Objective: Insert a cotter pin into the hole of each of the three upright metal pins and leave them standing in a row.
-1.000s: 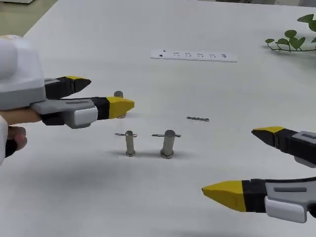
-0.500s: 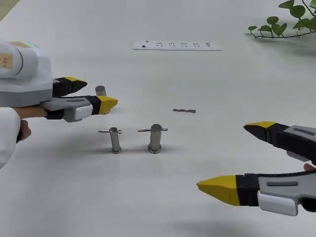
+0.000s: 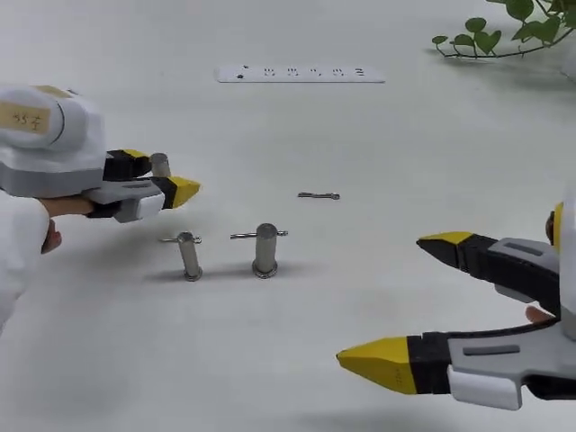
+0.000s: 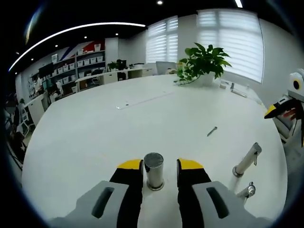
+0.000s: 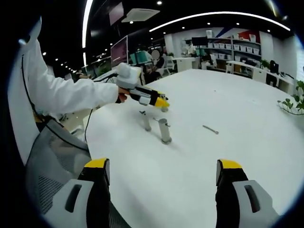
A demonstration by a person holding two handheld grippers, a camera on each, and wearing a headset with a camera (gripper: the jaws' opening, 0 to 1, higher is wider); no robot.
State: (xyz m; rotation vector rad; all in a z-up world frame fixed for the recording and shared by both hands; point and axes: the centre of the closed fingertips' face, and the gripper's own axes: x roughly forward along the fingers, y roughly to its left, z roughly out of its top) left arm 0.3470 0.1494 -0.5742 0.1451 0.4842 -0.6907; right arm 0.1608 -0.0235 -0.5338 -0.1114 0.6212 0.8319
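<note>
Two-thirds complete by estimate: found left gripper [image 4: 160, 165] narrowly parted astride the bare third pin [image 4: 153, 176] on the counter [image 3: 360, 135], right gripper [image 3: 382, 299] spread wide; recommended centring before closing, then fetching loose cotter pin [image 3: 319, 195].

Metal pins, three, all upright: back pin [image 3: 160, 165], thin front pin [image 3: 189, 257], thick front pin [image 3: 265, 253]. Cotter pins, three: first cotter pin [image 3: 180, 239] through the thin front pin, second cotter pin [image 3: 258, 235] through the thick front pin, third cotter pin [image 3: 319, 195] lying loose. Grippers, two: left gripper [image 3: 171, 174], right gripper [image 3: 382, 299]. Power strip [image 3: 300, 74], one. Plant [image 3: 490, 36], one. Table [image 3: 405, 135], one.
</note>
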